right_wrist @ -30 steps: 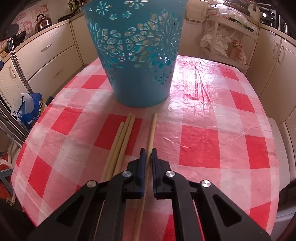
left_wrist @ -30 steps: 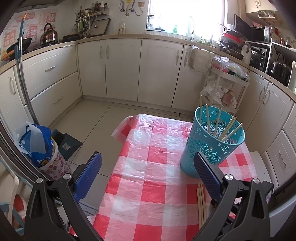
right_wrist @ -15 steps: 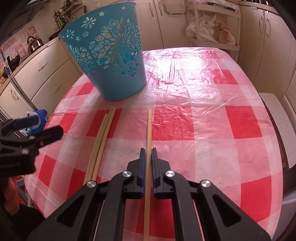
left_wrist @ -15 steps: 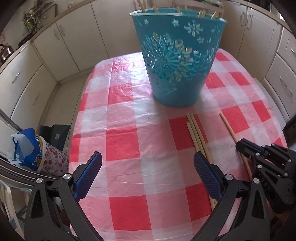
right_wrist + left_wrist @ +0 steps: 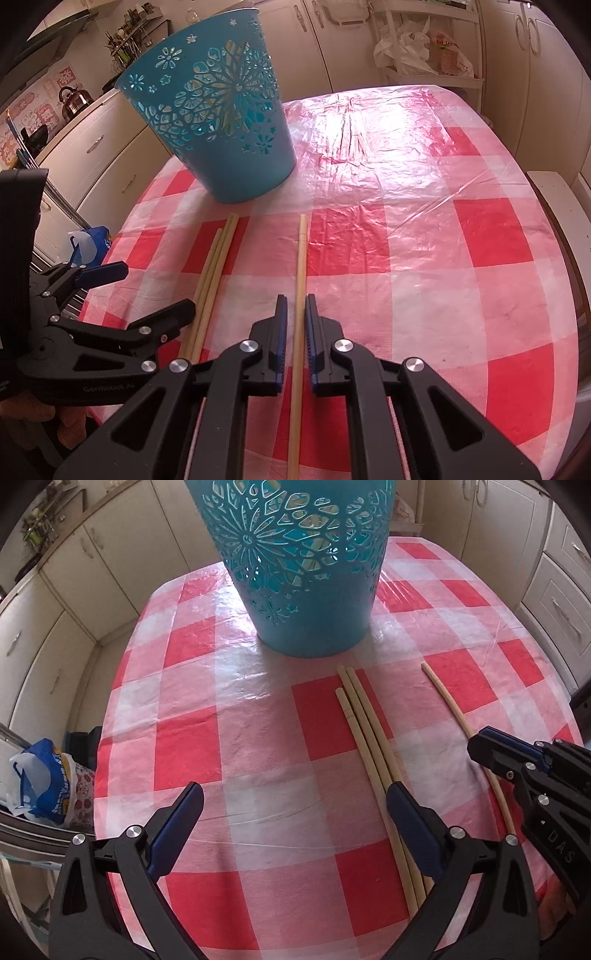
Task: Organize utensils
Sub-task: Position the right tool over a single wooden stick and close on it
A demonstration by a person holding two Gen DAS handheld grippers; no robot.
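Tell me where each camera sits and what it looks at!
Left wrist: sits on the left gripper, looks at the blue basket; its open fingers show.
Right wrist: sits on the right gripper, looks along the single chopstick; its closed fingers show.
Both share the basket, three chopsticks, the checked tablecloth.

You have bright daylight in both views. Glare sits on the glossy red-and-white checked plastic tablecloth (image 5: 369, 122), strongest behind and beside the turquoise perforated plastic basket (image 5: 221, 122), and washes the checks to pale pink there. The basket throws a soft shadow toward you at its base. Both fisheye pictures bend hard at the edges: the cream kitchen cabinets (image 5: 55, 635) curve, and the corners go black. The centre is sharp, with no motion blur.
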